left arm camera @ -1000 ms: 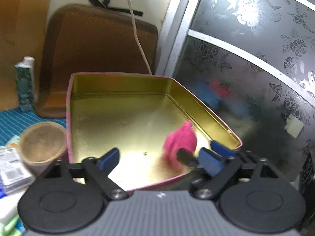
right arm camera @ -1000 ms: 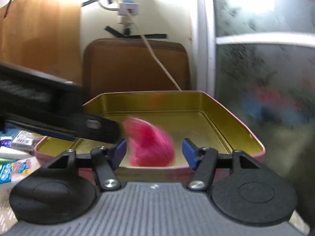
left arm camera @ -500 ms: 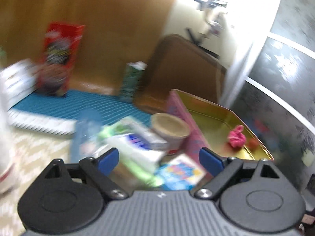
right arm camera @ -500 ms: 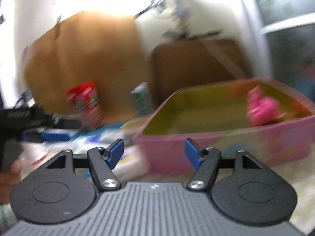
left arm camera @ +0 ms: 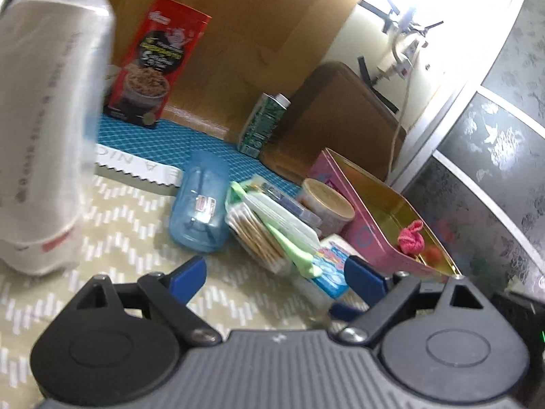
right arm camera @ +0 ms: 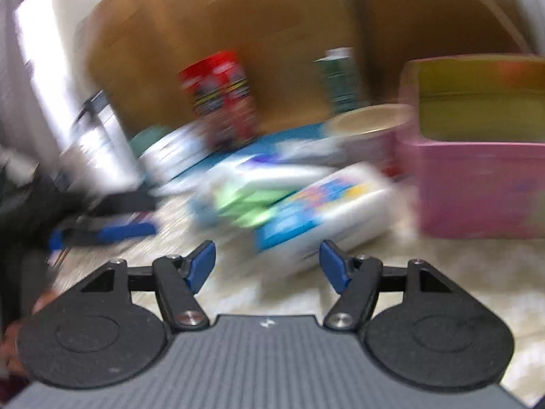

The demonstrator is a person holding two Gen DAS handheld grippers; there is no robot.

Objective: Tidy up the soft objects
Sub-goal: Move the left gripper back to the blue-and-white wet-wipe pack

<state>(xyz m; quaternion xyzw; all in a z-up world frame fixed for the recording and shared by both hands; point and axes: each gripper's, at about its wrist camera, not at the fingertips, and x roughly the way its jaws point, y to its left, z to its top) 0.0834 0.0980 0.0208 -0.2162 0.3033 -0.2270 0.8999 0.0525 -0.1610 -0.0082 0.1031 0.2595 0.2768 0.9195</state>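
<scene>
A pink knitted soft object (left arm camera: 411, 239) lies inside the pink tin (left arm camera: 366, 230) with a gold interior, at the right of the left wrist view. The tin also shows, blurred, at the right of the right wrist view (right arm camera: 477, 184). My left gripper (left arm camera: 276, 277) is open and empty, low over the patterned mat, well left of the tin. My right gripper (right arm camera: 267, 266) is open and empty, facing a white and blue packet (right arm camera: 323, 214) that lies in front of the tin. Its view is motion-blurred.
A pile of items lies left of the tin: a clear blue case (left arm camera: 201, 201), cotton swabs (left arm camera: 259, 238), green and white packets (left arm camera: 286, 225), a round tub (left arm camera: 325, 204). A red box (left arm camera: 153, 64), a green carton (left arm camera: 264, 124) and a white wrapped roll (left arm camera: 44, 129) stand around.
Both grippers have pulled back from the tin and swung left. The pink soft object stays in the tin. The clutter pile has come into view.
</scene>
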